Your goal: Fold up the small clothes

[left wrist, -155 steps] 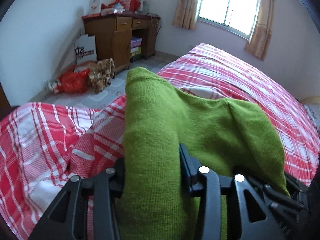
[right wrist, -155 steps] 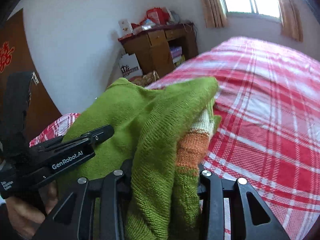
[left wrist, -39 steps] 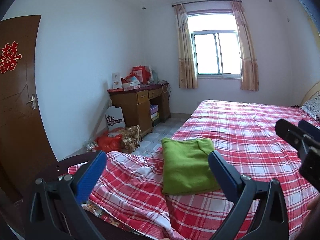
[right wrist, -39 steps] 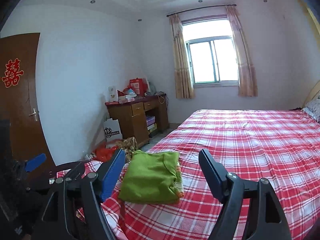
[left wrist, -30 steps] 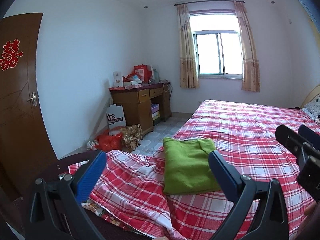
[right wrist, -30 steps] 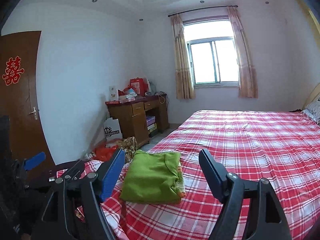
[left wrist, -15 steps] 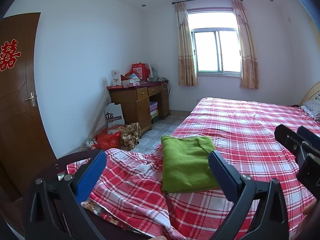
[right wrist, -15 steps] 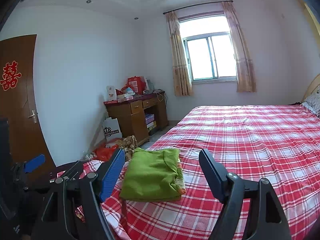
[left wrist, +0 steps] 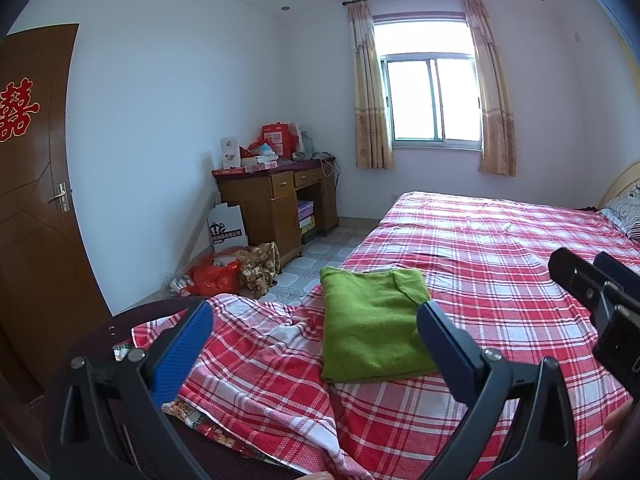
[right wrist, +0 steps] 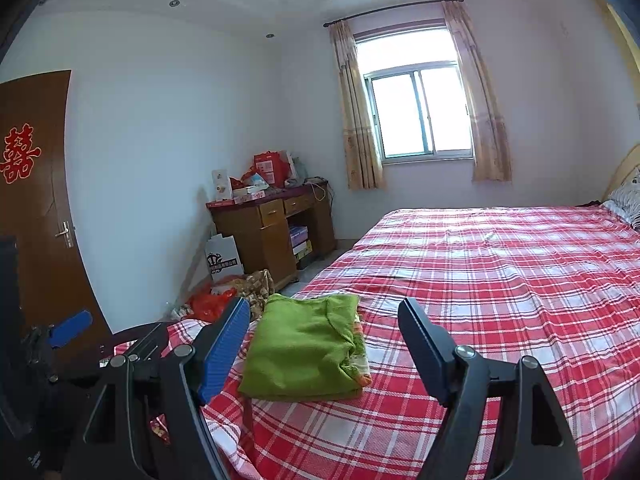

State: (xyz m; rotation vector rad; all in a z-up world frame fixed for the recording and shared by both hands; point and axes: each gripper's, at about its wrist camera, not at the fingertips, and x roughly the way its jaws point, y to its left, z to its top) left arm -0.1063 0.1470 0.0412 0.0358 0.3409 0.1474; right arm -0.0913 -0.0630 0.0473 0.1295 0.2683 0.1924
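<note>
Green sweater (left wrist: 372,324) folded flat on bed (left wrist: 500,248)

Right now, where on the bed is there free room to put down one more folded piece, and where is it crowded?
The plaid bed cover lies bare from the folded green sweater toward the pillow and the window side. Left of the sweater the rumpled sheet corner leaves no flat spot. Both grippers are open and hold nothing.

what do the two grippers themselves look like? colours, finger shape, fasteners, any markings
Left gripper: black plastic frame with triangular cut-outs, silver round screw heads at the pivots, and flat paddle-shaped fingers faced with blue ribbed pads. Right gripper: same build, black frame, silver screws, blue-padded fingers. No cables or legible markings show on either in these views.
</note>
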